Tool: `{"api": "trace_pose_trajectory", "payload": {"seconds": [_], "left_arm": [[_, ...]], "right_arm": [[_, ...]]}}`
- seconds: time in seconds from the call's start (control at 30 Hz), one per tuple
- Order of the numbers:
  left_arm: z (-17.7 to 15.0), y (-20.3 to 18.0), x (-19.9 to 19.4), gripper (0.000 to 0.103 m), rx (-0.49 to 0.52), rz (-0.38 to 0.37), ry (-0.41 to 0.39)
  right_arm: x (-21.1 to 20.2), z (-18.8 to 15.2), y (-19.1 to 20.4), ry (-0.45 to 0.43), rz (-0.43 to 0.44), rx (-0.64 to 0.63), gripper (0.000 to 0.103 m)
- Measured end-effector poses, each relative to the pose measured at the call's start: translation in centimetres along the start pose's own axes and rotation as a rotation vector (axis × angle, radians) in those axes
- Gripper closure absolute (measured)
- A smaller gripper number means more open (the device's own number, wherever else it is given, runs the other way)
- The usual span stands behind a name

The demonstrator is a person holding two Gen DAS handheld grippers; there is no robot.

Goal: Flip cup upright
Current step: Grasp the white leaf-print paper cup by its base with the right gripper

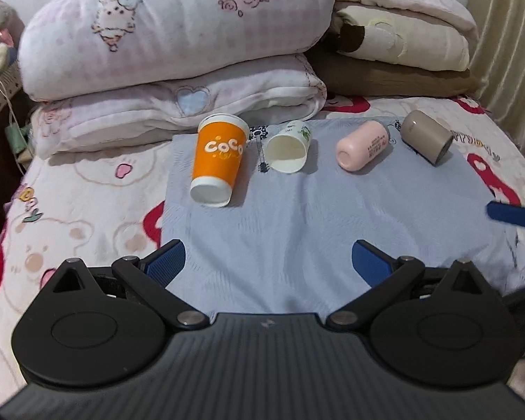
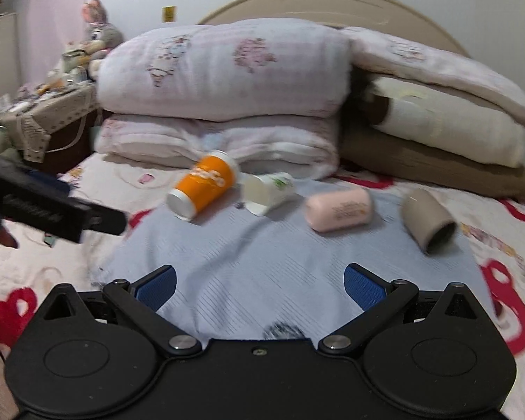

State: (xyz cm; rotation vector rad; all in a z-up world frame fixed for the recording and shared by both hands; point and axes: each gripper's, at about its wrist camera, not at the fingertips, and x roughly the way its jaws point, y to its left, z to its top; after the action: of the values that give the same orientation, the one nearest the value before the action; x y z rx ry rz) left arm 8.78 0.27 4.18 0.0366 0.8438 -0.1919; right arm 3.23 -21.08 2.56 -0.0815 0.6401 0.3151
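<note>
Four cups lie tipped over in a row on the pale blue cloth (image 1: 297, 217), and both grippers hang back from them with nothing held.

On the cloth, spread over the patterned bedsheet (image 1: 80, 189) in front of the stacked pink quilts (image 1: 178, 35), the orange cup (image 1: 218, 159) lies at the left end of the row, its white base toward the near edge of the cloth. Just beside it lies the white paper cup (image 1: 288, 147), open mouth facing the near edge. Further right lies the pink cup (image 1: 362, 145), closed end forward, and the taupe cup (image 1: 427, 136) sits at the right end, near the cloth's corner. The left gripper (image 1: 267, 262) hovers over the near half of the cloth, blue pads (image 1: 166, 262) spread wide. The right gripper (image 2: 259, 285) hovers likewise, its jaws wide apart.
</note>
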Motion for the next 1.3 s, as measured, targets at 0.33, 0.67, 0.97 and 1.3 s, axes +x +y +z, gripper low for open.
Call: {"api": "trace_pose_trajectory", "payload": {"seconds": [0.33,0.67,0.97,1.3], "left_arm": [[7.4,1.0,7.0,0.004,-0.014,-0.048,0.002],[7.7,3.2,12.3,0.004,-0.239,-0.160,0.067],[5.9,1.2,17.8,0.021,-0.320,-0.187,0.068],[4.1,2.2,22.6,0.039,-0.496,-0.267,0.107]], "right_arm": [[10.2,4.5,-2.2,0.050,0.156,0.087,0.001],[19.2,8.1,-3.0,0.105,0.239,-0.469,0.006],[25.7,8.2,-3.4,0.205,0.207,-1.126,0.025],[29.1,8.7,-2.7,0.164,0.289,-1.520,0.027]]}}
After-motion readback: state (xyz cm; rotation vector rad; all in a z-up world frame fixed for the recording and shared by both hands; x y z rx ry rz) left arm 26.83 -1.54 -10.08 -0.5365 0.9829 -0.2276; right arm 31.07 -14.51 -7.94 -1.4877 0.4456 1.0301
